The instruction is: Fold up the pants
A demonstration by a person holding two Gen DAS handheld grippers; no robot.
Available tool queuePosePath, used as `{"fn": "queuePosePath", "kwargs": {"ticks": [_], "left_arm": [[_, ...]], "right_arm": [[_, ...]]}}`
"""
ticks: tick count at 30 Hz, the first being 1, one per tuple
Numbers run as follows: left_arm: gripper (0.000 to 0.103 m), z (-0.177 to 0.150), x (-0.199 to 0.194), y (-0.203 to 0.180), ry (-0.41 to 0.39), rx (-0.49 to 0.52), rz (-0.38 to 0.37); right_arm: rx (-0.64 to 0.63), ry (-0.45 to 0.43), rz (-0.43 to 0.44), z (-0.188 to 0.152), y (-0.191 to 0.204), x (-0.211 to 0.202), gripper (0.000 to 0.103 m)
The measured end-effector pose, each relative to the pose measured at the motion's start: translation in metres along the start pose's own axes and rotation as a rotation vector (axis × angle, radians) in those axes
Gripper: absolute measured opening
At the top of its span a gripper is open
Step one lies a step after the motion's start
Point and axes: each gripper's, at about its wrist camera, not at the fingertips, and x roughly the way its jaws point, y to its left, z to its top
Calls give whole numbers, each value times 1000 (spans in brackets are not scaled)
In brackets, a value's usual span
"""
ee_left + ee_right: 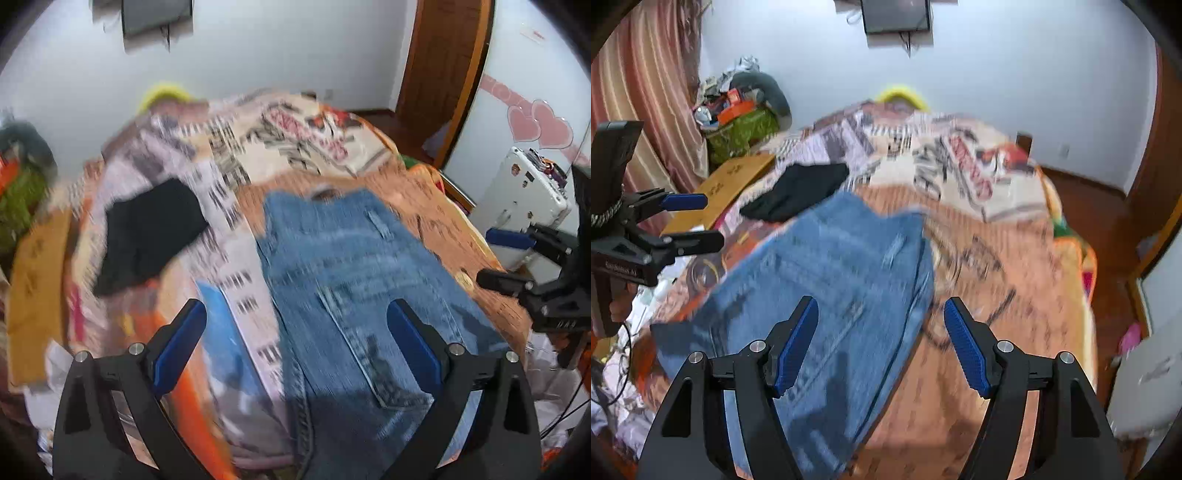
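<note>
Lying flat on the bed (pixel 1015 295), blue jeans (pixel 354 280), both tools apart.

Left tool (pixel 297 325) jaws spread wide, right tool (pixel 881 325) jaws apart, both empty, angled downward

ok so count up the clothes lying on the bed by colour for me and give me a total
Blue: 1, the jeans, lying flat on the bed
Black: 1, the black garment, crumpled beyond them
Total: 2
The frames are blurred, so the bed's printed covers are left out.
</note>
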Motion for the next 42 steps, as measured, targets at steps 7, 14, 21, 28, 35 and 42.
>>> {"fn": "queuePosePath", "kwargs": {"ticks": [7,14,21,28,35,42], "left_arm": [[99,-12,56,13,209,-66,-97],[99,-2,103,28,382,-136,-296],[99,11,123,20,359,-95,-344],[90,21,131,12,316,-88,-322],[74,13,107,-6,222,-12,-214],[67,1,57,-7,108,19,-169]], "right_arm": [[152,166,141,-29,-19,43,67],[286,213,313,-29,-36,69,68],[291,212,395,-20,-36,85,71],[293,220,410,-4,-35,99,67],[248,194,376,-2,-32,82,39],[137,122,330,8,-4,48,32]]}}
